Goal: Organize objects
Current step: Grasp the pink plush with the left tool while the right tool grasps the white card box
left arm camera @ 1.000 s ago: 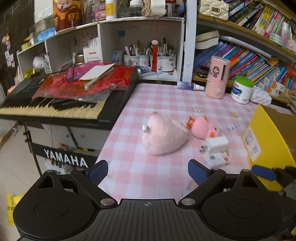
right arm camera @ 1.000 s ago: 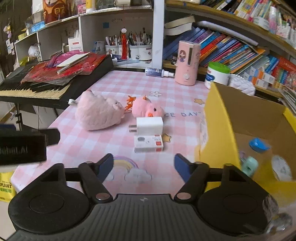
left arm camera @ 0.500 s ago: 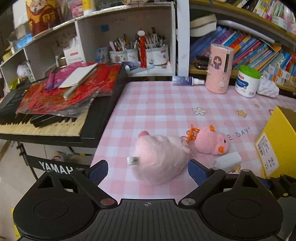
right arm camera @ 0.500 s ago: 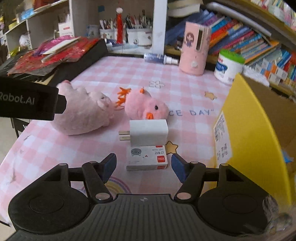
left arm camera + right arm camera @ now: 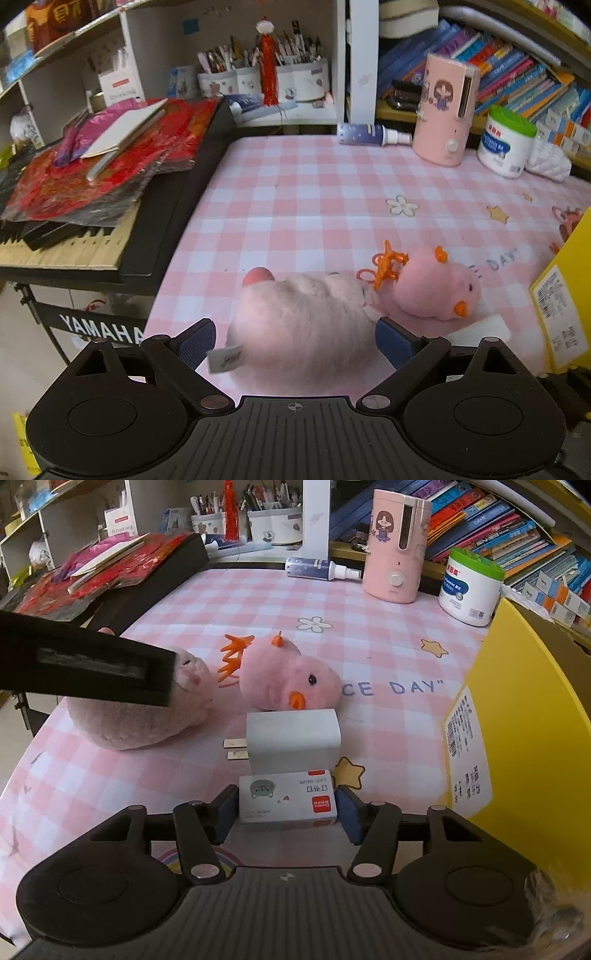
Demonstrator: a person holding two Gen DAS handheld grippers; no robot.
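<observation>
On the pink checked tablecloth (image 5: 314, 192) lies a pink plush pig (image 5: 303, 325), between the fingers of my left gripper (image 5: 295, 343). That gripper is open, its pads beside the plush without squeezing it. A pink plush chick (image 5: 436, 291) with an orange beak lies just beyond. My right gripper (image 5: 286, 814) is closing on a small white staples box (image 5: 288, 801), and its pads touch both ends. A white charger plug (image 5: 293, 740) sits right behind that box. In the right wrist view the left tool's black body covers part of the pig (image 5: 140, 716).
An open yellow box (image 5: 524, 716) stands at the right. A black Yamaha keyboard (image 5: 92, 243) under red wrappers borders the table's left. At the back stand a spray bottle (image 5: 369, 133), a pink humidifier (image 5: 443, 110), a green-lidded jar (image 5: 506, 144) and bookshelves.
Both grippers came forward and down. The left now straddles the plush pig. The right reached the staples box and its jaws narrowed onto it.
</observation>
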